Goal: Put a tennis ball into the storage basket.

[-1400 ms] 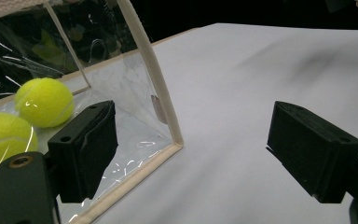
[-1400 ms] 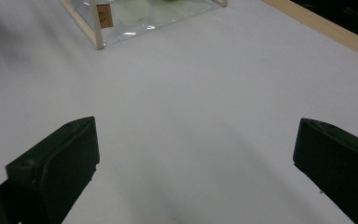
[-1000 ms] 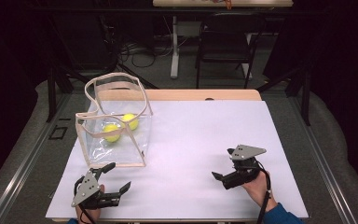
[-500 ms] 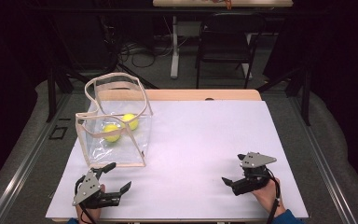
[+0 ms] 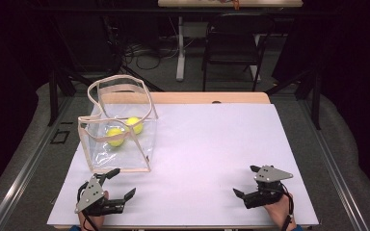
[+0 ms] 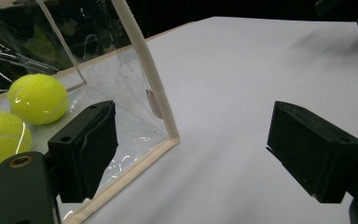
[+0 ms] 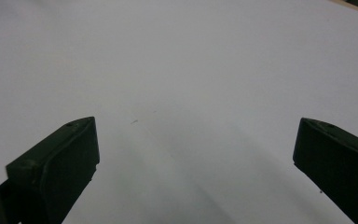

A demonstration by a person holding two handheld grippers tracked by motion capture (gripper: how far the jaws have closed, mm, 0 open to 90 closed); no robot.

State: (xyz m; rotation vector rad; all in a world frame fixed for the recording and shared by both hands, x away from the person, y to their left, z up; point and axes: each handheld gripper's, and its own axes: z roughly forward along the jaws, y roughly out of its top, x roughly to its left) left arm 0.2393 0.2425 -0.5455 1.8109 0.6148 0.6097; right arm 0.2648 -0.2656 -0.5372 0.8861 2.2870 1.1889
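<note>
A clear plastic bag with beige trim stands open on the left of the white table top. Two yellow tennis balls lie inside it. My left gripper rests open near the front left edge, just in front of the bag's near corner, and holds nothing. In the left gripper view the bag's trimmed corner and both balls show behind the left jaw of the open gripper. My right gripper lies open and empty at the front right, over bare table.
The bag's looped handle rises above its mouth. A strip of wooden table edge runs along the far side. Beyond the table stand a dark chair and a stand's legs on the floor. Black frame rails flank the table.
My right gripper has drawn back toward the front right edge of the table, still open. The left gripper, the bag and the balls have barely moved.
</note>
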